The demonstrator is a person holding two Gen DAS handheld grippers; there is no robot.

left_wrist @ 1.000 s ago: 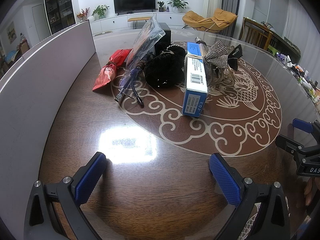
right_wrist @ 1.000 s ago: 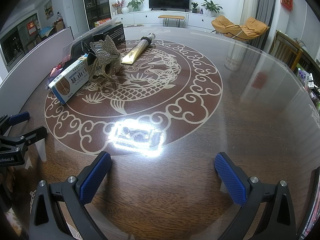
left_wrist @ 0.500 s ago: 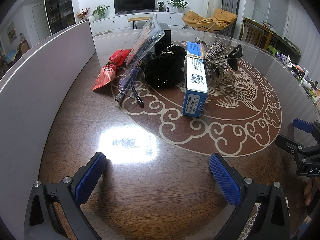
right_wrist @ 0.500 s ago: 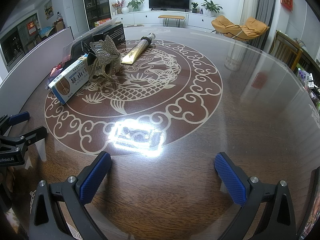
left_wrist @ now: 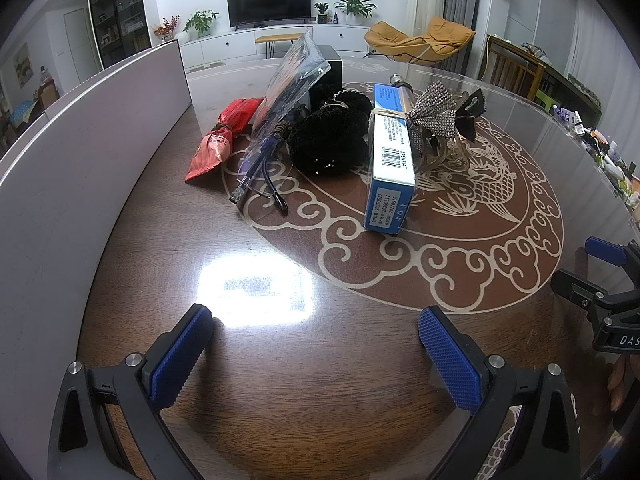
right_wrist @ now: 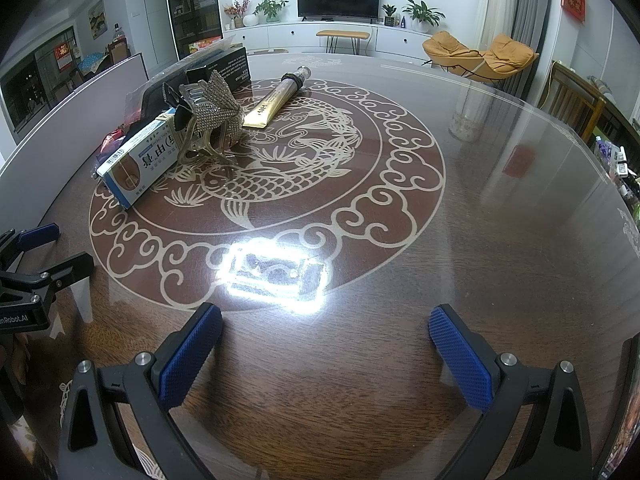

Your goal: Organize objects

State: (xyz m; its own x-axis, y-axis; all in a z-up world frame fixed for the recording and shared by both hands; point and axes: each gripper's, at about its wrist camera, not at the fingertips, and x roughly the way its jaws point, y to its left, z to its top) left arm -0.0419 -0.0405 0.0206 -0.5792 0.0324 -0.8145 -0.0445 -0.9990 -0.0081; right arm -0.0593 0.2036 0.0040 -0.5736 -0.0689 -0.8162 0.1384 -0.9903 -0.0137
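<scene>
A crinkled clear plastic bag (left_wrist: 294,80) half hides the black box (left_wrist: 334,70) behind it, far across the glossy brown surface (left_wrist: 320,360). Left claw (left_wrist: 314,340) and right claw (right_wrist: 326,340) both gape apart, empty.

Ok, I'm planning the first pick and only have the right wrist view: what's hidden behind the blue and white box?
Observer: A black fuzzy pouch lies close beside the box, on the side away from you.
Operator: Anything beyond that?
Observer: A red packet lies nearest the white board, with a clear plastic bag between it and the pouch.
Operator: What's in the bag?
Observer: Dark cables, as far as I can tell; one cable loops out of its near end onto the table.
</scene>
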